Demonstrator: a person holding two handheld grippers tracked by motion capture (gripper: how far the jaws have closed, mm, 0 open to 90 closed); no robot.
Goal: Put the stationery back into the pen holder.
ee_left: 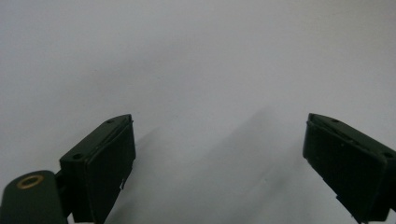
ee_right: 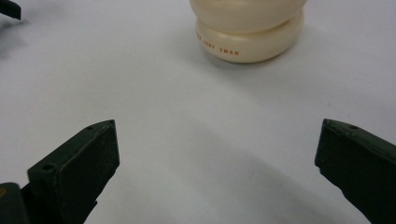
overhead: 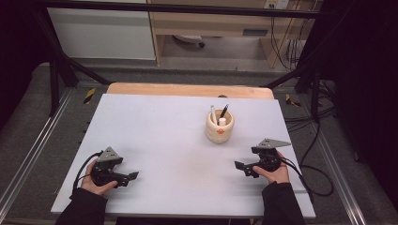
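A cream round holder (overhead: 219, 126) stands on the white table top (overhead: 178, 154), right of centre, with a white pen (overhead: 213, 114), a black pen (overhead: 223, 111) and a short white item inside. Its base (ee_right: 247, 32) shows at the top of the right gripper view, with small red lettering. My left gripper (overhead: 133, 176) rests low at the near left, held by a hand, jaws wide apart with bare table between them (ee_left: 219, 154). At the near right, my right gripper (overhead: 239, 166) is open too, nothing between its jaws (ee_right: 217, 158), pointing left, short of the holder.
A wooden table edge (overhead: 187, 89) shows behind the white top. Black frame bars (overhead: 61, 61) and cables (overhead: 314, 140) flank the table. A black jaw tip (ee_right: 10, 8) of the other gripper shows at the far upper left of the right gripper view.
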